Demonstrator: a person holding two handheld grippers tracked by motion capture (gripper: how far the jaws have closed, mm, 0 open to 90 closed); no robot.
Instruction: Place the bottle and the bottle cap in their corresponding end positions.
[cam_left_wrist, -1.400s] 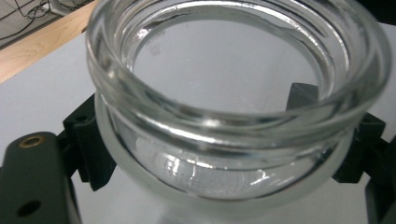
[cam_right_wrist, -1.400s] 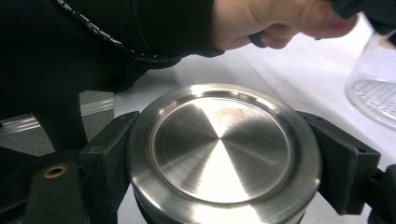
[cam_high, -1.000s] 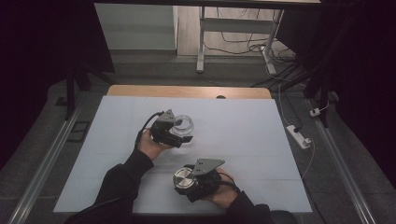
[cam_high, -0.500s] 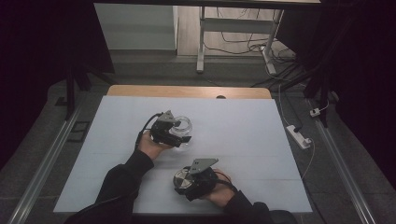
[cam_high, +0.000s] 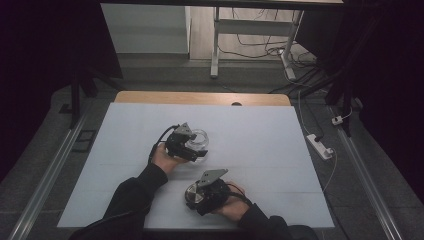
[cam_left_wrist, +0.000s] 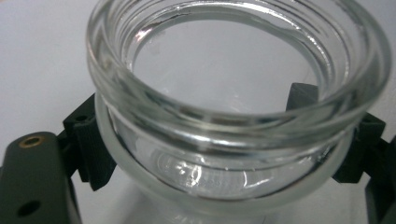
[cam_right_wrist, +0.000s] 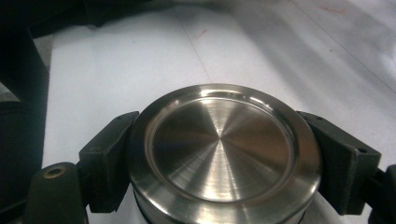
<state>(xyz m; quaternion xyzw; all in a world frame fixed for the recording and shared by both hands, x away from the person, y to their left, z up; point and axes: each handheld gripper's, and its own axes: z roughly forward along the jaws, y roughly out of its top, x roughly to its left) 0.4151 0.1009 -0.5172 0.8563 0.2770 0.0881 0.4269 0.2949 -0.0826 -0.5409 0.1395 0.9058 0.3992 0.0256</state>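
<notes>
Gripping the clear glass jar (cam_left_wrist: 238, 93) just below its threaded rim, my left gripper (cam_high: 192, 147) has its black jaws pressed against either side of the neck; the jar sits open-mouthed, near the middle of the pale blue table (cam_high: 265, 135). My right gripper (cam_high: 200, 192) is clamped on a round brushed-steel lid (cam_right_wrist: 223, 149), one jaw on each side of its edge. That lid is near the table's front edge, well apart from the jar, towards me.
</notes>
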